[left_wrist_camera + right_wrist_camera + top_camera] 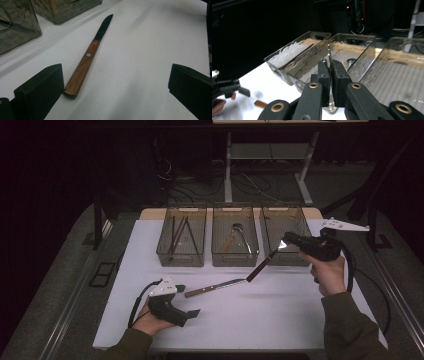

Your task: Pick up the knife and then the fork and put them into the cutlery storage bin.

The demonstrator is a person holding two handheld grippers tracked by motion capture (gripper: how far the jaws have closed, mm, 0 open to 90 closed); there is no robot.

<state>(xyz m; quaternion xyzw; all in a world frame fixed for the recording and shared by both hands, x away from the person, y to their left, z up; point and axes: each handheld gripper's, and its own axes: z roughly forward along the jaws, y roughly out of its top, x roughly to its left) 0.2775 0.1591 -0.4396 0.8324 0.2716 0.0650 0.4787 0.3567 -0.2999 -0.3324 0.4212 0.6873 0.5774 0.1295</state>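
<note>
High view first: my left gripper (187, 312) sits at the lower left of the frame on the white table (280, 315), cradled in my left hand (150, 322), with its jaws spread wide and nothing between the pads. Just beyond it, near the centre of the frame, a wooden-handled knife (216, 287) lies flat on the table, handle toward my left gripper and blade pointing right.

Left gripper view shows the same knife (86, 60) running from the lower left up toward the top centre, its handle end just beside my left-hand pad (42, 87) but apart from it; the other pad (190, 87) stands well off at the right edge.

My right gripper (290, 240) is raised at the right of the high view, held in my right hand (327, 275), its jaws pressed together on the metal end of a second utensil with a dark handle (260, 267). That handle slants down and left, its lower tip just by the knife's blade tip in the frame; whether they touch I cannot tell.

Right gripper view shows my fingers (323, 77) pinching a thin metal piece (329, 56) that sticks up between them; I cannot tell what kind of utensil it is.

Three clear bins stand in a row along the far side: the left bin (181, 236), the middle bin (235, 237) and the right bin (285, 227).
</note>
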